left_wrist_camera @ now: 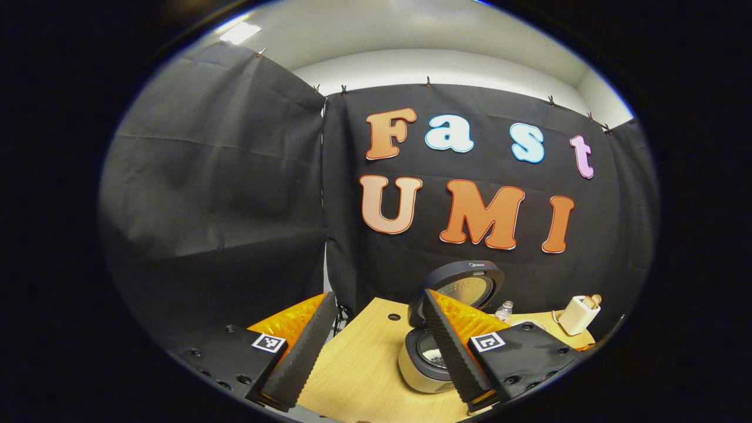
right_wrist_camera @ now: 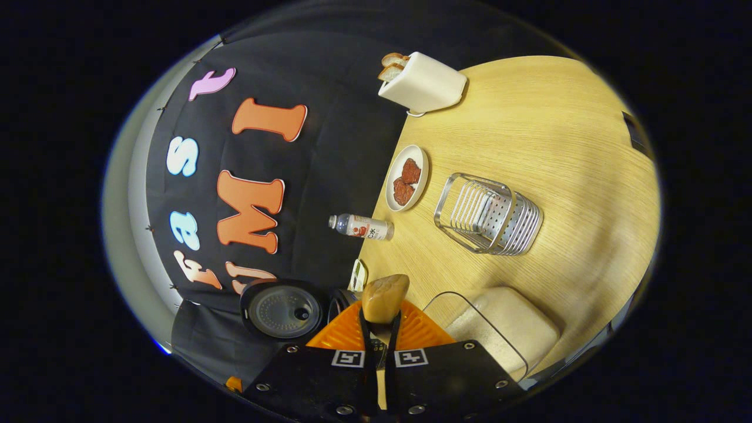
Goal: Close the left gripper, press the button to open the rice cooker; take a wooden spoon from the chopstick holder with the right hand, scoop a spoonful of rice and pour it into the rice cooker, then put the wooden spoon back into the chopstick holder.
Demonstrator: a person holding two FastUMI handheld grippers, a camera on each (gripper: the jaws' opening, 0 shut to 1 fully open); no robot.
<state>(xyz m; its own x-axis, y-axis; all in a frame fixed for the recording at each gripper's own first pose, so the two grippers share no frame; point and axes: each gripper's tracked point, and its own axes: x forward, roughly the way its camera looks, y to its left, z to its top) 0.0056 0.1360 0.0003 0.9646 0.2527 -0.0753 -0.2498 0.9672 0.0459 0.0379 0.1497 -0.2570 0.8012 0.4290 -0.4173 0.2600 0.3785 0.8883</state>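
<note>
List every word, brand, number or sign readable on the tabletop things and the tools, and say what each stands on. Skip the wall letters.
Nothing can be quoted.
On the rice cooker lid: a small brand mark at its rim, too small to read.
On the bottle: label print, too blurred to read.
On the left tool and the right tool: square coded markers, patterns without words.
On the wooden spoon: no text.

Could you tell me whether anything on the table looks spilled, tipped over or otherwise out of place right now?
Nothing stands out. The rice cooker stands open on the table, and the right gripper holds the wooden spoon; no spilled rice shows.
</note>
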